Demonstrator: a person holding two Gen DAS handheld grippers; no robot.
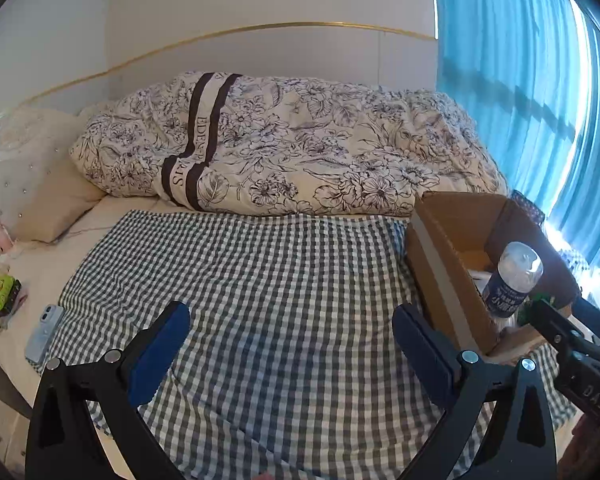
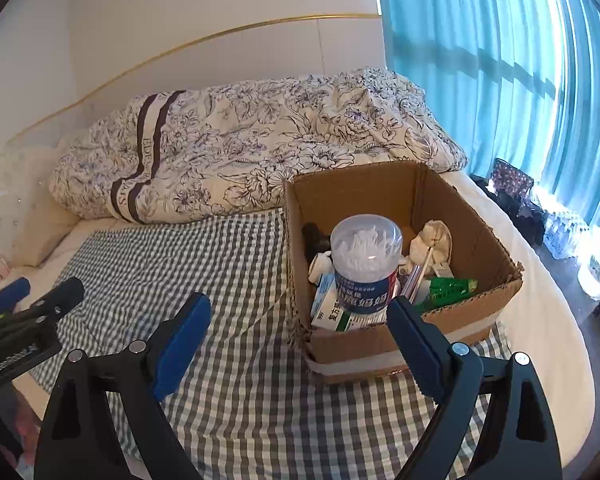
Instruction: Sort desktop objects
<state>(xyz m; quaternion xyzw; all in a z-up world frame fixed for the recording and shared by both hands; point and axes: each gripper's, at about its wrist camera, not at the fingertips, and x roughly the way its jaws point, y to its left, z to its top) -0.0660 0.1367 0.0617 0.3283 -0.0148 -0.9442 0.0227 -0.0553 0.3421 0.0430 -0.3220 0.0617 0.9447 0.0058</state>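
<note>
bed (image 1: 60, 248) — phone (image 1: 44, 332) left view only

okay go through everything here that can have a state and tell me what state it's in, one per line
Left gripper: open, empty.
Right gripper: open, empty.
Box: open-topped, holding items.
Swab jar: upright in the box, lid on.
Phone: lying flat, back up.
Duvet: bunched up.
Curtain: drawn.

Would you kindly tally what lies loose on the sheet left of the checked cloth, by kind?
Phone: 1
Green packet: 1
Total: 2
The small bits beside them are too blurred to name.
</note>
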